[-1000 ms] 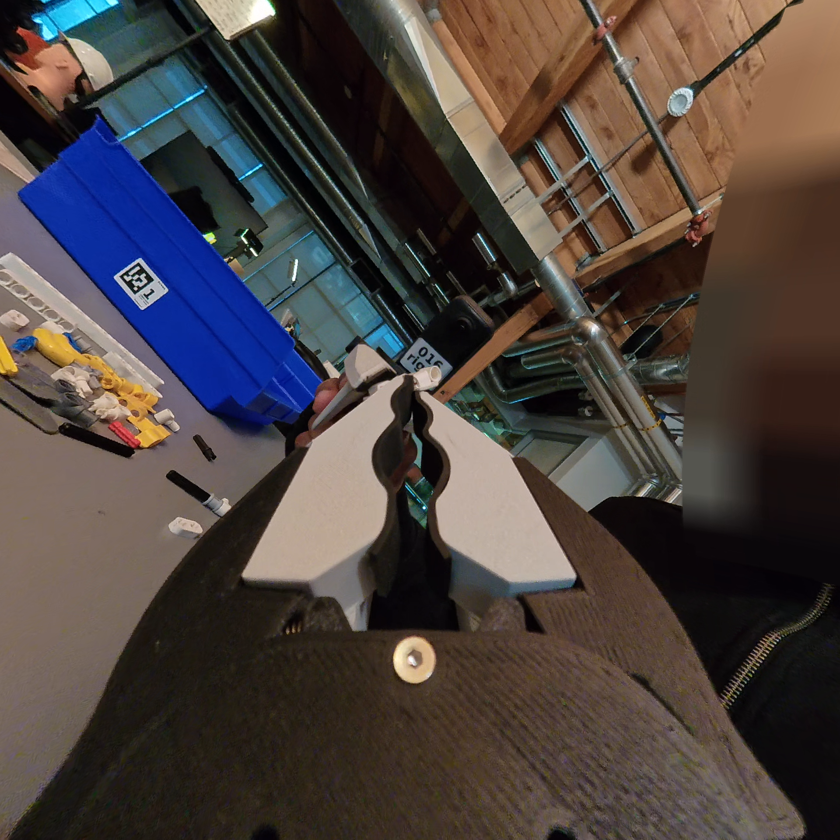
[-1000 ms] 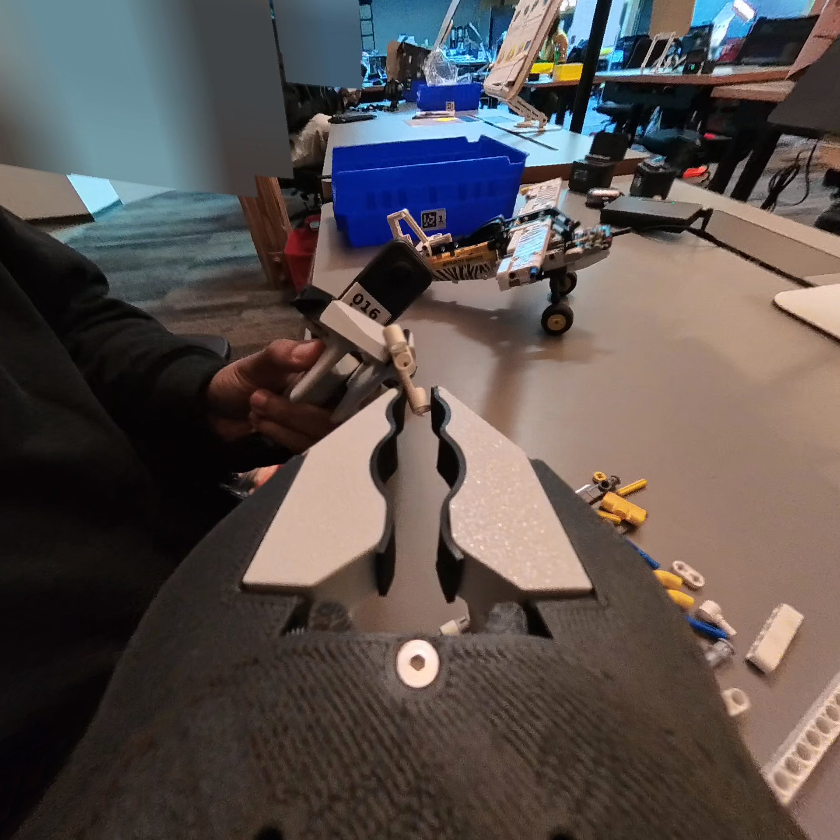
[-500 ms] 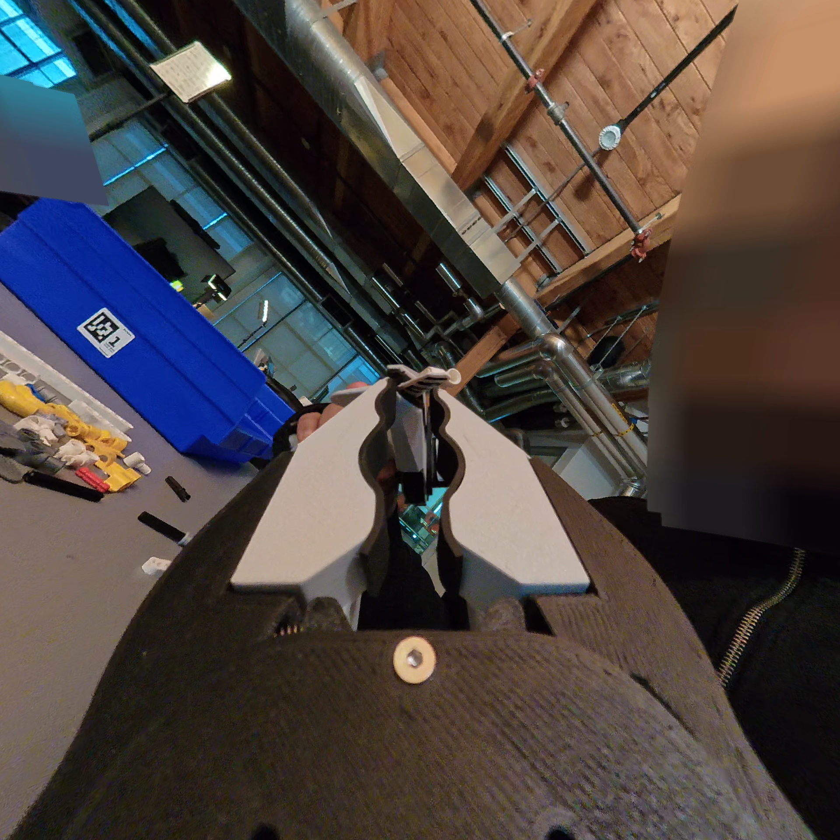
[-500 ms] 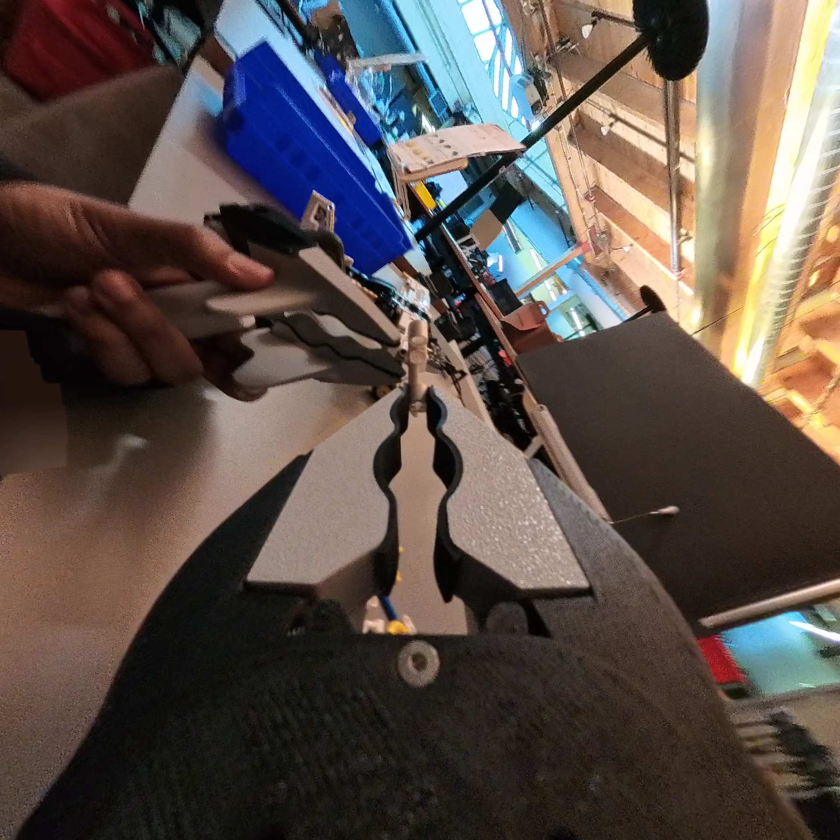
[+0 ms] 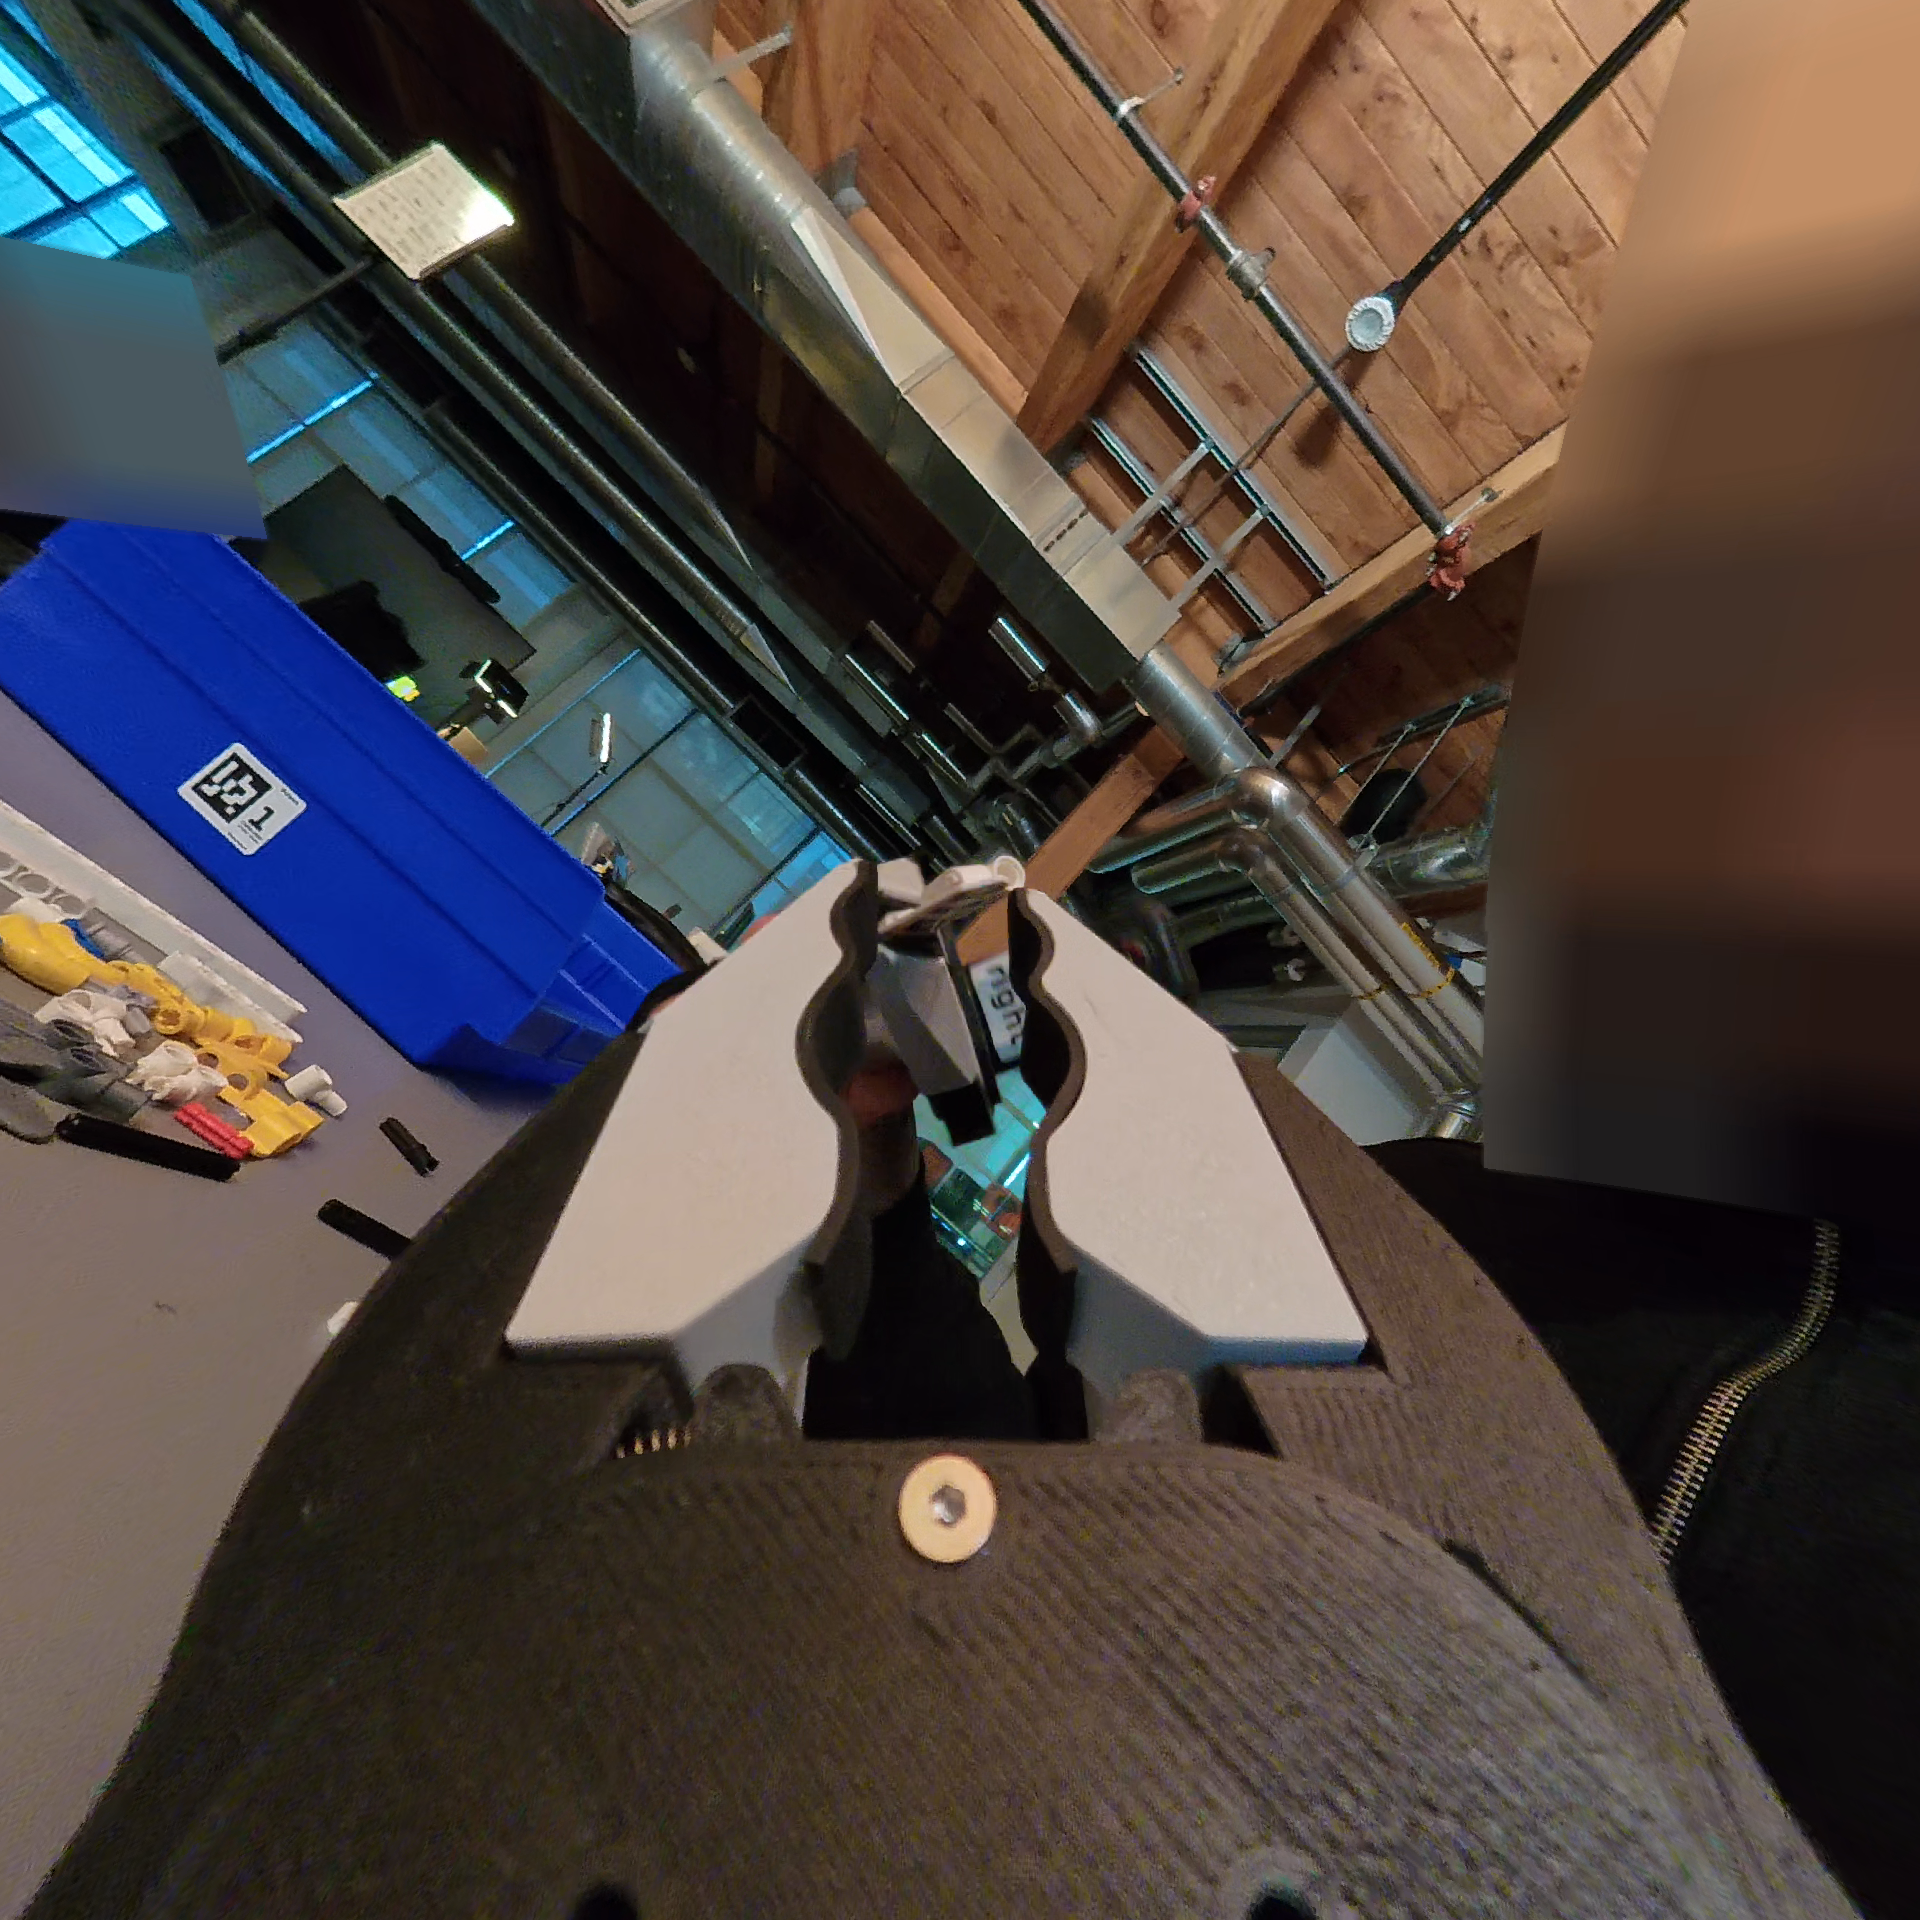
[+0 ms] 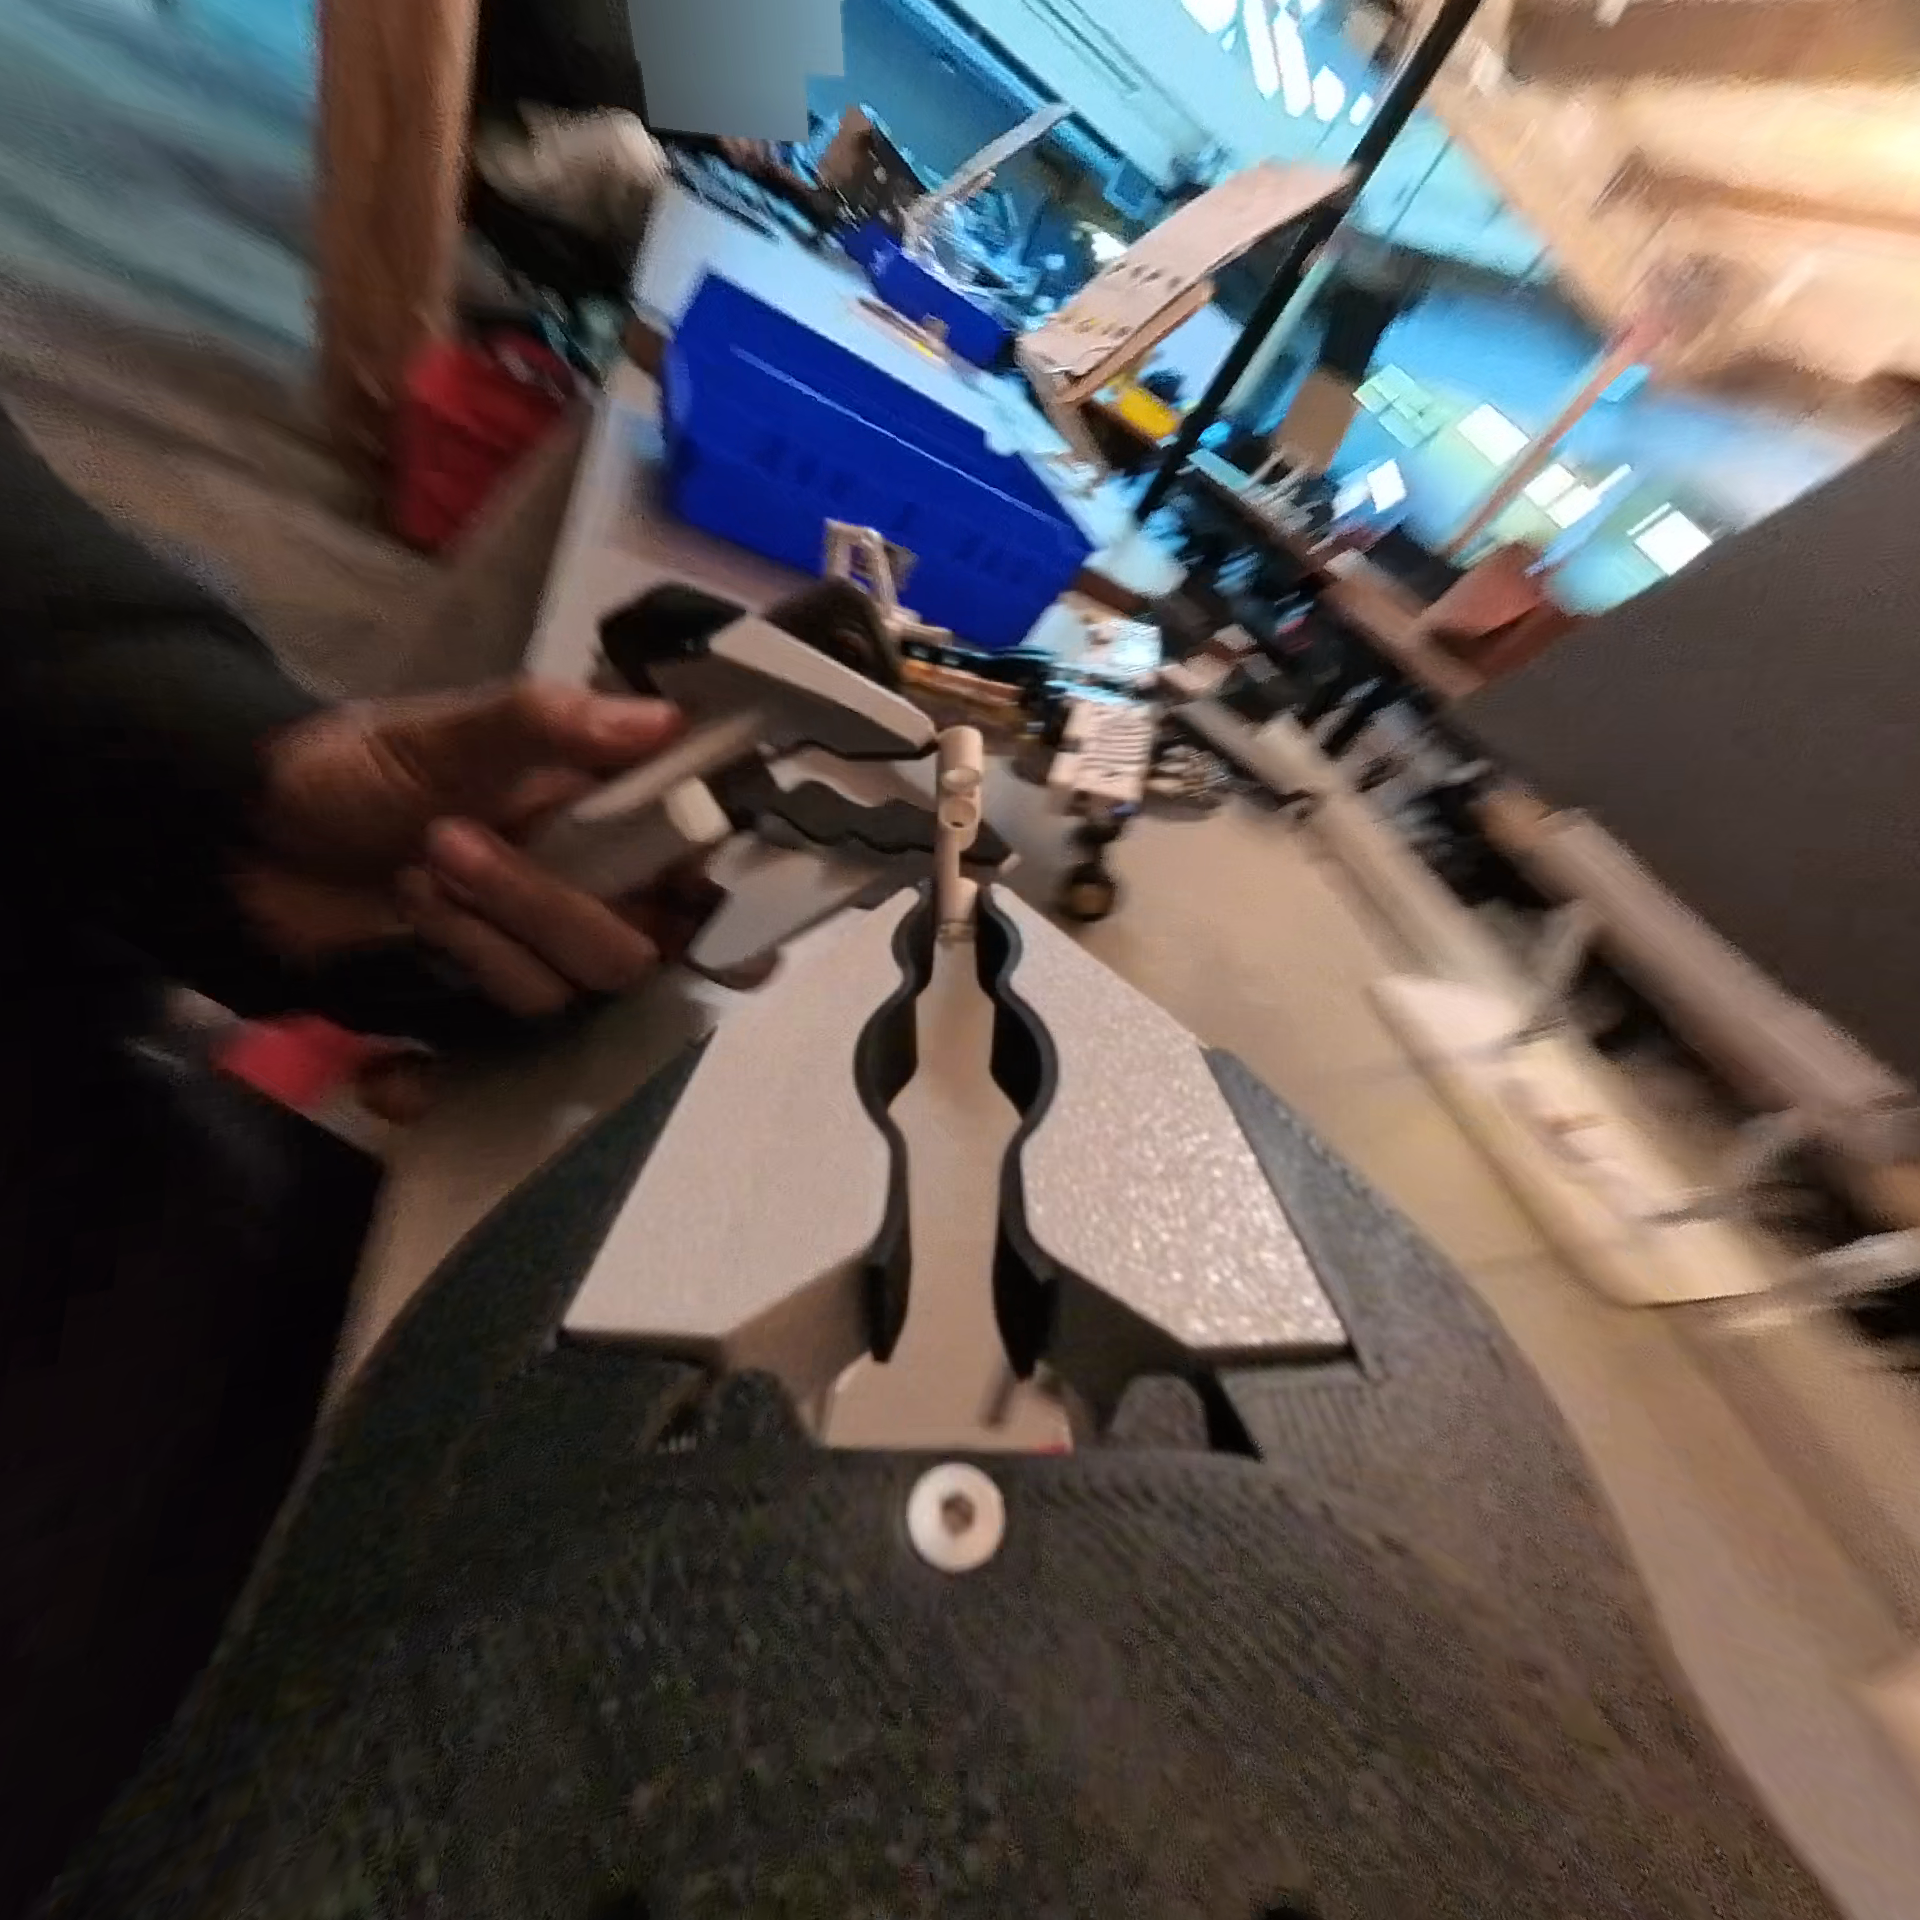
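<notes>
My right gripper (image 6: 954, 906) is shut on the lower end of a small white beam with holes (image 6: 958, 790), which stands up out of its tips. My left gripper (image 5: 940, 896) is open. In the right wrist view its grey fingers (image 6: 821, 696) lie above and below the beam's upper part with a gap between them. In the left wrist view the white beam (image 5: 961, 891) lies across my open tips, and the right gripper's fingers (image 5: 920, 1003) show through the gap behind it. Both grippers are held up above the grey table (image 5: 156, 1351).
A blue bin (image 5: 343, 821) stands on the table, also in the right wrist view (image 6: 831, 457). Loose yellow, white and grey parts (image 5: 197, 1049) and black pins (image 5: 410, 1143) lie at the left. A wheeled toy model (image 6: 1091, 727) stands beyond. A person's hand (image 6: 468, 790) holds the left gripper. My two grippers' fingertips are within a few centimetres of each other.
My left jaws were shut on the white beam and have opened. My right jaws closed on its other end and now hold it. The right wrist view has swung about.
</notes>
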Action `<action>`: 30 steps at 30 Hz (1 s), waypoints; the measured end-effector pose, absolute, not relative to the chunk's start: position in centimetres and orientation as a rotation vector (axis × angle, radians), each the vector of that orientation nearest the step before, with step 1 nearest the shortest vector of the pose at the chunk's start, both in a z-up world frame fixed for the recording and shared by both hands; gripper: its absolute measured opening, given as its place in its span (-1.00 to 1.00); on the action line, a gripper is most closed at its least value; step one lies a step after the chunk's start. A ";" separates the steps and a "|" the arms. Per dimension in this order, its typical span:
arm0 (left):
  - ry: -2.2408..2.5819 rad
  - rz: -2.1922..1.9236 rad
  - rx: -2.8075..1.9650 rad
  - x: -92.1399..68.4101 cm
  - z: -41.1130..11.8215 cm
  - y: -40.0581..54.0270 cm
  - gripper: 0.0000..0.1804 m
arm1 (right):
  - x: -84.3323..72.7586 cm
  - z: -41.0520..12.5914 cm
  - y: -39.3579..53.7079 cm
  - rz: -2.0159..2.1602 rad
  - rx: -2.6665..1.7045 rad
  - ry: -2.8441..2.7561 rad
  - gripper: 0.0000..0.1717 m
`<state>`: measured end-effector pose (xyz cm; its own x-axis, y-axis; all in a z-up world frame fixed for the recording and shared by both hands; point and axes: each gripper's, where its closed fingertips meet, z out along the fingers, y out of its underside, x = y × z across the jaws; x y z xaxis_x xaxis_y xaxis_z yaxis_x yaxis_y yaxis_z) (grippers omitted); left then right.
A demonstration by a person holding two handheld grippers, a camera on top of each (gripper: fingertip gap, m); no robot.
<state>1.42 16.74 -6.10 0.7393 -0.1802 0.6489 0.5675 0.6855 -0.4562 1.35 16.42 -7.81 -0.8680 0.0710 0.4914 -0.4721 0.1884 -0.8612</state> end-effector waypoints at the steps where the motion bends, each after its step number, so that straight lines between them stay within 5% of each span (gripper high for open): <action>1: -0.604 -0.439 -0.698 1.5 -6.0 16.7 -0.78 | 1.6 -7.9 16.3 1.829 0.280 -2.153 -0.94; 5: -0.587 -0.398 -0.711 1.8 -5.8 16.5 -1.00 | 1.8 -7.4 16.4 2.145 -0.013 -2.342 -0.94; 15: -0.618 -0.427 -0.698 1.3 -6.1 16.6 -0.88 | 2.4 -8.0 16.4 2.337 -0.123 -2.487 -0.95; 30: -0.598 -0.419 -0.743 1.8 -6.2 17.2 -0.96 | 3.1 -8.6 16.1 2.367 -0.156 -2.595 -0.95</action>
